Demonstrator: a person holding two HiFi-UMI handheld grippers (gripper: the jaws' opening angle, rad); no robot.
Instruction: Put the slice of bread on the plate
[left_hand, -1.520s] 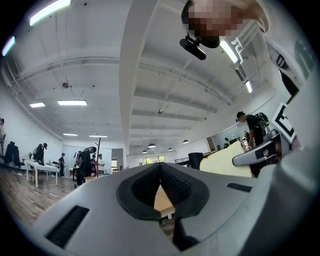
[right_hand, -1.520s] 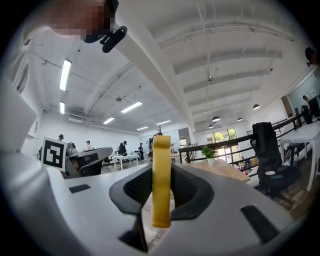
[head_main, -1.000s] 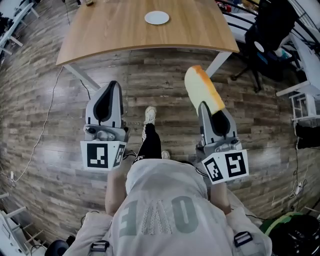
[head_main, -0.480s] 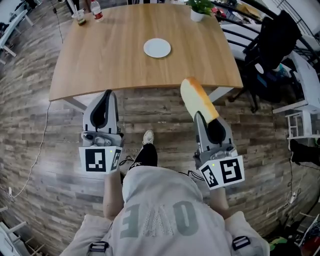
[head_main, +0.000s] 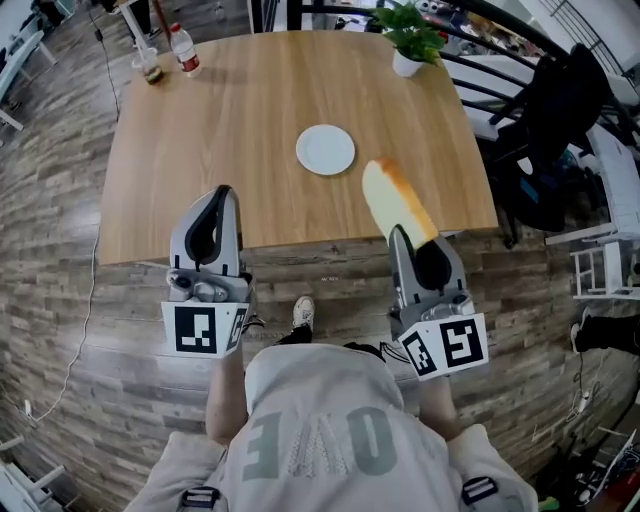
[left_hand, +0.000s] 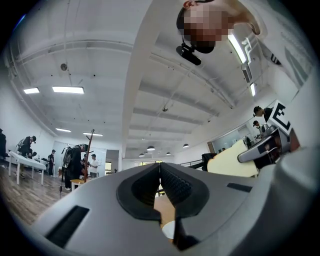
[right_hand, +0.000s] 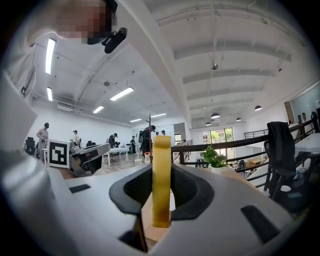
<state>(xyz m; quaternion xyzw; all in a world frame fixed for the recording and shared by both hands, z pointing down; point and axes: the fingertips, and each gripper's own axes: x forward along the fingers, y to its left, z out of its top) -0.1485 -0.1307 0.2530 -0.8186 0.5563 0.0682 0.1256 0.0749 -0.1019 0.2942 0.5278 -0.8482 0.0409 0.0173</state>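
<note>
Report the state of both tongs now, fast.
Left tongs: shut, nothing between them.
Right tongs: shut on the slice of bread.

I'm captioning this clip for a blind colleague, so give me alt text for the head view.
Seen from above, the right claw grips a pale, brown-crusted slice of bread over the near edge of a light wooden table, close to a round white plate. The left claw is shut and empty.

Plate on table, right of centre. Bottle and what looks like a cup at the far-left corner, potted plant far-right. Bread slice near-right of plate, above the table's near edge.
</note>
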